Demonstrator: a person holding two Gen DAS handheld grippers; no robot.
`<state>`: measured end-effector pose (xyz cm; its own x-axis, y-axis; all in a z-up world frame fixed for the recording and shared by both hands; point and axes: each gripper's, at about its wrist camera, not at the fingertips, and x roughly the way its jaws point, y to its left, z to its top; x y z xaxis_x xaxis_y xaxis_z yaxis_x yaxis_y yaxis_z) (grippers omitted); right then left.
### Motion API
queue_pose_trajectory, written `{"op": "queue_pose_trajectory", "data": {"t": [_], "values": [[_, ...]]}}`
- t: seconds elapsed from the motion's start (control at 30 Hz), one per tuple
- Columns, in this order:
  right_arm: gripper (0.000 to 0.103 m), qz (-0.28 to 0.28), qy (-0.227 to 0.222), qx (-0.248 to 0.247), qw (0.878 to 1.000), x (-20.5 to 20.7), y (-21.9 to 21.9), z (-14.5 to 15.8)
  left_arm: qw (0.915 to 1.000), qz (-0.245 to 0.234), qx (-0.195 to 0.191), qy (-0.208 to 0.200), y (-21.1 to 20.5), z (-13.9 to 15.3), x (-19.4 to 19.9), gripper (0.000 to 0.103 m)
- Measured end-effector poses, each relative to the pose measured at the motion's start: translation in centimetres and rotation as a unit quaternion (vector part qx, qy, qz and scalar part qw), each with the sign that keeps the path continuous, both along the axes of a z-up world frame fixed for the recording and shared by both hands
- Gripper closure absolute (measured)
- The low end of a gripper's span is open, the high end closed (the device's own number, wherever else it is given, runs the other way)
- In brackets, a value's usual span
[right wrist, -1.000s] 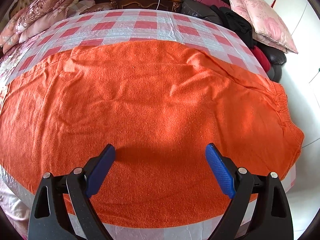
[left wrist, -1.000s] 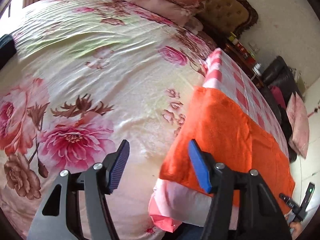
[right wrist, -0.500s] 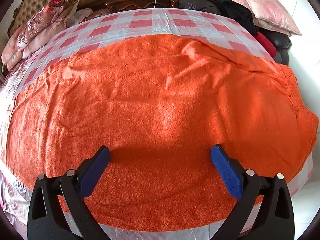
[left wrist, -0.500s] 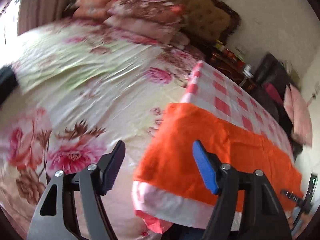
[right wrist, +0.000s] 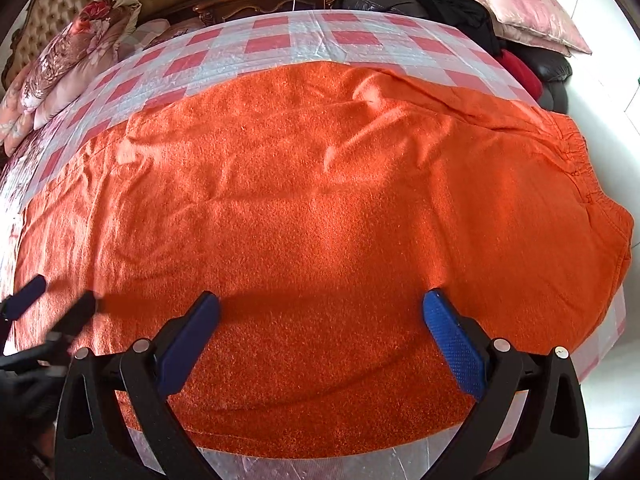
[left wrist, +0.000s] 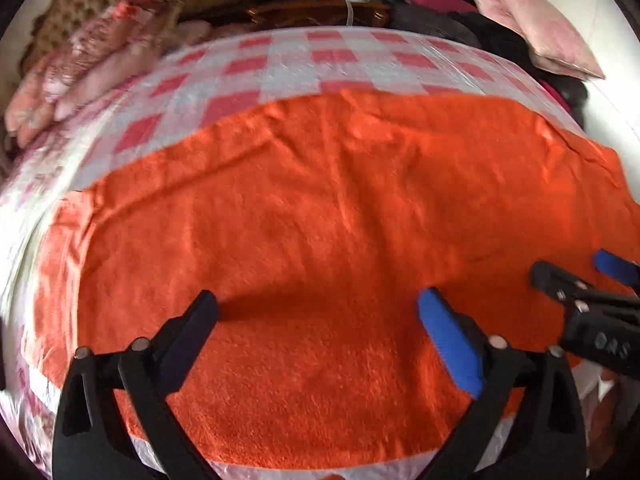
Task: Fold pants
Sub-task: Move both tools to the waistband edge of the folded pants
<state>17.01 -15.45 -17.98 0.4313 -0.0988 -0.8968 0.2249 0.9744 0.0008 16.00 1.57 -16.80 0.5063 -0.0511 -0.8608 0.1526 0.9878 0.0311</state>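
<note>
Checked bedcover (right wrist: 280,44) under flat orange pants (right wrist: 320,220), left claw (left wrist: 318,320) spreading, right claw (right wrist: 320,318) released, both tilted down, empty.

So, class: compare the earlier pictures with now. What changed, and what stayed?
The left gripper swung from the floral bedspread to over the orange pants, jaws opening, nothing held. The right gripper stayed open above the pants, which lie flat as before.

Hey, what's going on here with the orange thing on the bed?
A person is folding orange pants spread flat on a checkered sheet over a bed. Each hand holds a gripper above the near edge. The right gripper is open and empty; the left gripper is opening, nothing between its fingers. No fold is under way yet.
</note>
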Motion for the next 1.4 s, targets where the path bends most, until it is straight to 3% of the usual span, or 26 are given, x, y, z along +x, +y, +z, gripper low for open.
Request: {"op": "queue_pose_trajectory", "data": {"t": [0.07, 0.23, 0.43, 0.73, 0.83, 0.93, 1.1, 1.27, 1.3, 1.33, 1.4], "values": [[0.004, 0.001, 0.0, -0.001, 1.0, 0.0, 0.0, 0.0, 0.9995, 0.023, -0.018, 0.007, 0.6, -0.2, 0.1, 0.001], [0.004, 0.004, 0.0, 0.0, 1.0, -0.1, 0.0, 0.0, 0.9986, 0.05, -0.014, -0.006, 0.3, -0.2, -0.3, 0.001], [0.004, 0.011, -0.016, -0.003, 1.0, -0.6, 0.1, 0.1, 0.9986, 0.037, -0.018, -0.033, 0.4, -0.4, -0.9, 0.001], [0.004, 0.028, 0.002, -0.002, 1.0, -0.3, 0.1, 0.1, 0.9995, 0.016, -0.012, -0.024, 1.2, -0.2, -0.6, 0.001], [0.006, 0.042, 0.006, 0.0, 0.999, -0.3, -0.1, 0.2, 0.9988, 0.043, -0.013, -0.02, 3.9, -0.2, -0.2, 0.001], [0.006, 0.045, -0.018, -0.009, 0.999, 0.1, -1.3, 1.4, 0.9965, 0.08, -0.017, -0.017, 7.8, -0.2, 0.4, 0.001], [0.006, 0.007, -0.05, -0.026, 0.998, 3.8, -6.9, 3.0, 0.9895, 0.144, -0.013, -0.009, 14.6, 0.0, 1.4, 0.001], [0.005, -0.056, -0.004, -0.065, 0.996, 7.6, -13.2, 1.2, 0.9762, 0.217, -0.003, 0.003, 21.2, 0.3, 1.8, 0.001], [0.005, -0.061, 0.003, -0.062, 0.996, 7.7, -13.9, 0.8, 0.9713, 0.238, 0.004, 0.007, 22.5, 0.4, 2.0, 0.003], [0.005, -0.061, 0.0, -0.046, 0.997, 7.7, -14.5, 0.7, 0.9684, 0.249, 0.007, 0.006, 23.2, 0.8, 2.1, 0.013], [0.005, -0.064, 0.003, -0.044, 0.997, 7.6, -14.6, 0.6, 0.9681, 0.251, 0.002, -0.001, 23.8, 1.6, 2.7, 0.018]]}}
